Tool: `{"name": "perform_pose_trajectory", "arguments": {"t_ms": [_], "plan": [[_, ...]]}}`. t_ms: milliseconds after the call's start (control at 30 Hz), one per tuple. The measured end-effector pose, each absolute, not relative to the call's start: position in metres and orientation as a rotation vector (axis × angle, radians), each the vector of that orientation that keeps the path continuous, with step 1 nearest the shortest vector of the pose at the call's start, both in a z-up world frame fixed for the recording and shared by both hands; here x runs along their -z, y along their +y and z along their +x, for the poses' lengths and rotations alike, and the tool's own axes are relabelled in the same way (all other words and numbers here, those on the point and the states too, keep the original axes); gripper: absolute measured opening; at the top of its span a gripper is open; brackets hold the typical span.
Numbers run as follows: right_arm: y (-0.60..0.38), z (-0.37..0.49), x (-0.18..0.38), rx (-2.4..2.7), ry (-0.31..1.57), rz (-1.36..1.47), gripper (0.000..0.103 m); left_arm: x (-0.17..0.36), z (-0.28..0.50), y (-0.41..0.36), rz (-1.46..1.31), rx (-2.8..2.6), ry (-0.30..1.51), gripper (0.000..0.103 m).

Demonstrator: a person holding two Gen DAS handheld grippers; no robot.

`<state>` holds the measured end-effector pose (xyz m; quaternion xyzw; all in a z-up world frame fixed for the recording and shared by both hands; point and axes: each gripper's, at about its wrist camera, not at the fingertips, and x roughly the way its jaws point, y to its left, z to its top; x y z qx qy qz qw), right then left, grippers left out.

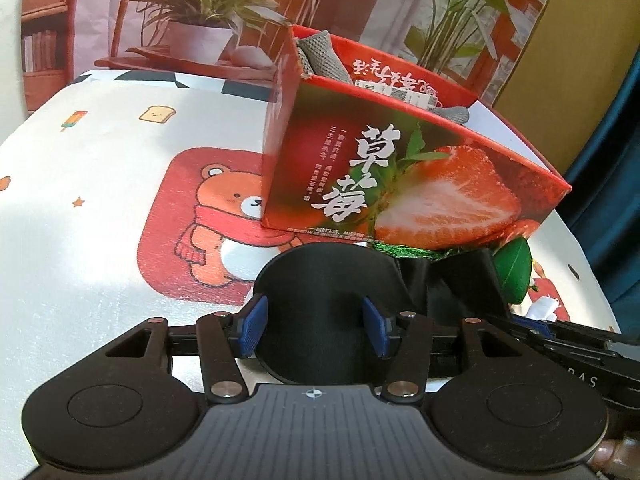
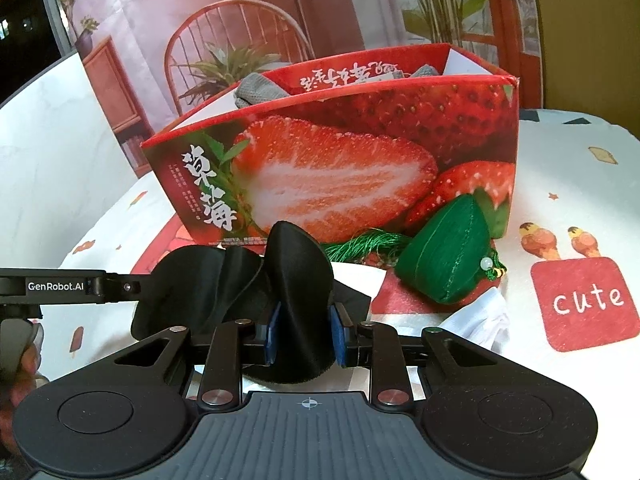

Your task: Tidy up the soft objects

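One strawberry box [image 2: 360, 152] stands open on the cartoon-print tablecloth [image 1: 100, 168], a red carton with a halved berry printed on its front. Inside it I count two grey knitted pieces [image 1: 320, 54], one bunched at the far left corner and a smaller bit showing near the middle; whether they are one item or two I cannot tell. A white printed label [image 1: 394, 94] lies among them.

In front of the box lie three loose soft things. One black sleep mask [image 2: 296, 280] is held between both tools. One green stuffed pouch [image 2: 448, 256] with a green tassel [image 2: 364, 246] and a pale bead sits just beside the box's front right corner. One white cloth [image 2: 480, 324] lies near the pouch, partly under the right tool.

There are two hand-held grippers. The left gripper [image 1: 312, 328] stands about half open, its blue pads [image 1: 252, 328] on either side of one rounded cup of the mask; the cup fills the gap, and the pads seem to rest against its edges. The right gripper [image 2: 306, 336] is nearly closed and pinches the mask's other cup, which buckles upward into a fold between its blue pads.
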<state>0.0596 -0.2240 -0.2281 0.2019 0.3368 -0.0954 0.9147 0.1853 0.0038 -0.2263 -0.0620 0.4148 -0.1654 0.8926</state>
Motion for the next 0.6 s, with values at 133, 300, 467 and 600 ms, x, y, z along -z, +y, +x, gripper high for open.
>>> {"name": "perform_pose_trajectory", "arguments": {"t_ms": [133, 300, 467, 600], "plan": [[-0.221, 0.061, 0.227, 0.179, 0.693, 0.411, 0.023, 0.225, 0.184, 0.003, -0.124, 0.356, 0.861, 0.054], [-0.215, 0.063, 0.224, 0.148, 0.698, 0.397, 0.022, 0.228, 0.183, 0.004, -0.116, 0.369, 0.873, 0.054], [-0.211, 0.064, 0.225, 0.141, 0.711, 0.384, 0.022, 0.229, 0.184, 0.008, -0.129, 0.368, 0.871, 0.054], [-0.211, 0.064, 0.226, 0.143, 0.715, 0.388, 0.022, 0.231, 0.183, 0.003, -0.105, 0.374, 0.873, 0.054]]}}
